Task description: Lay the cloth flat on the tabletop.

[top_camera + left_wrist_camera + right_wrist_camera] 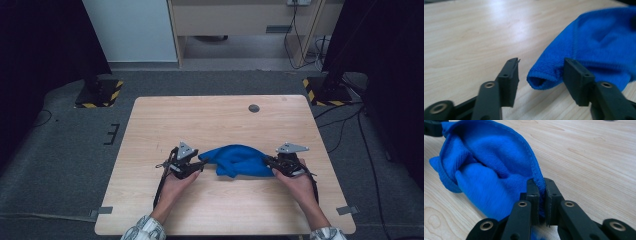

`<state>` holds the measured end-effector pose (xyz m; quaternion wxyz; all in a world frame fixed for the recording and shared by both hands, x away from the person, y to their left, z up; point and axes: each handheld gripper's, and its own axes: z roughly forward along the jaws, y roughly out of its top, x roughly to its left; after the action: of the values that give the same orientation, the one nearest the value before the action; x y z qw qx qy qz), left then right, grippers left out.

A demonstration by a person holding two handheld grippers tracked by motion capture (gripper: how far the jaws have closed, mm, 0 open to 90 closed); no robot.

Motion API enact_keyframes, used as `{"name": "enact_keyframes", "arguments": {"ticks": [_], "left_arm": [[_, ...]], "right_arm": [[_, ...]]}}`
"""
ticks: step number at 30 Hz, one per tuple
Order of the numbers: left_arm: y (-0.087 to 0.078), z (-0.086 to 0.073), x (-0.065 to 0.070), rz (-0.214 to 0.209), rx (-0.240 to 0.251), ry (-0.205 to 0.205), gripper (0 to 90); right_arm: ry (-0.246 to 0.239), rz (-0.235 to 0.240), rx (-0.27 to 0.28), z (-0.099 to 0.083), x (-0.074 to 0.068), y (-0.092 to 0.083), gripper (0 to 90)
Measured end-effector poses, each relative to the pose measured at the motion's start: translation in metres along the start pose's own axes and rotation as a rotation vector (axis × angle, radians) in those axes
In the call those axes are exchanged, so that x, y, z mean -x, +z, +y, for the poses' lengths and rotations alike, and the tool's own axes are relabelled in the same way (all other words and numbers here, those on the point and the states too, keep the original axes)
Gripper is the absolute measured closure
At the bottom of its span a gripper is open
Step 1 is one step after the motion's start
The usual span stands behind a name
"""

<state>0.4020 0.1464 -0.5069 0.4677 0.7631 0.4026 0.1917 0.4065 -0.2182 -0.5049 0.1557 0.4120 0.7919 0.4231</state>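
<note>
Grey carpet surrounds a pale wooden table, with dark curtains at both sides of the room and a light wooden desk against the far wall. Two black stands with yellow-and-black striped bases sit on the carpet beyond the table's far corners. A small dark round inset marks the tabletop, well beyond the cloth.

A crumpled bright blue microfibre cloth lies on the table nearer the person's edge, between the two grippers. Its folds hide most of its underside and inner layers; how many layers lie bunched there cannot be made out.

Left gripper, at the cloth's left end: jaws stand partly apart, with a rolled corner of the cloth lying between them. The left pad is clear of the fabric; whether the right pad touches it is hard to tell.

Right gripper, at the cloth's right end: jaws pinched together on the stitched hem of the cloth, fabric clamped between the pads.

Patterned sleeves are cut off at the bottom of the high view.
</note>
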Motion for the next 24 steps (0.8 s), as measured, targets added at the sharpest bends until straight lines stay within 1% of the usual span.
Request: {"name": "enact_keyframes", "arguments": {"ticks": [4, 6, 9, 10, 12, 15, 16, 17, 18, 20, 22, 24], "left_arm": [[-0.007, 0.004, -0.001, -0.003, 0.048, -0.018, 38.9], [-0.010, 0.005, -0.002, 0.005, 0.066, -0.022, 40.0], [-0.014, 0.007, -0.004, 0.011, 0.094, -0.040, 40.8], [-0.017, 0.009, -0.004, 0.016, 0.106, -0.041, 41.2], [-0.019, 0.010, -0.003, 0.005, 0.113, -0.040, 42.9], [-0.019, 0.011, 0.001, -0.006, 0.099, -0.005, 42.9], [-0.018, 0.010, 0.002, -0.003, 0.091, 0.008, 42.5], [-0.017, 0.009, 0.003, 0.000, 0.090, 0.013, 41.8], [-0.015, 0.009, 0.004, -0.002, 0.090, 0.021, 40.6], [-0.011, 0.008, 0.006, 0.022, 0.085, 0.040, 39.3], [-0.009, 0.007, 0.008, 0.029, 0.093, 0.050, 40.4], [-0.007, 0.006, 0.008, 0.027, 0.100, 0.052, 40.8]], "right_arm": [[0.013, -0.010, 0.004, -0.001, 0.002, -0.001, 83.1], [0.031, 0.002, 0.007, -0.001, 0.003, 0.000, 83.3], [0.019, 0.004, 0.004, 0.000, 0.000, 0.001, 83.3], [0.025, 0.000, 0.000, 0.000, 0.000, 0.001, 83.4], [0.024, -0.006, -0.009, -0.001, 0.002, 0.002, 83.5], [0.026, -0.007, -0.016, -0.002, 0.002, 0.003, 83.5], [0.024, -0.004, -0.016, -0.002, 0.002, 0.003, 83.4], [0.030, -0.002, -0.013, -0.002, 0.000, 0.003, 83.4], [0.024, 0.000, -0.014, -0.002, 0.000, 0.003, 83.3], [0.016, 0.005, -0.016, -0.002, -0.001, 0.004, 82.9], [0.020, 0.020, -0.017, -0.002, -0.003, 0.005, 82.6], [0.015, 0.021, -0.014, -0.001, -0.005, 0.006, 82.6]]}}
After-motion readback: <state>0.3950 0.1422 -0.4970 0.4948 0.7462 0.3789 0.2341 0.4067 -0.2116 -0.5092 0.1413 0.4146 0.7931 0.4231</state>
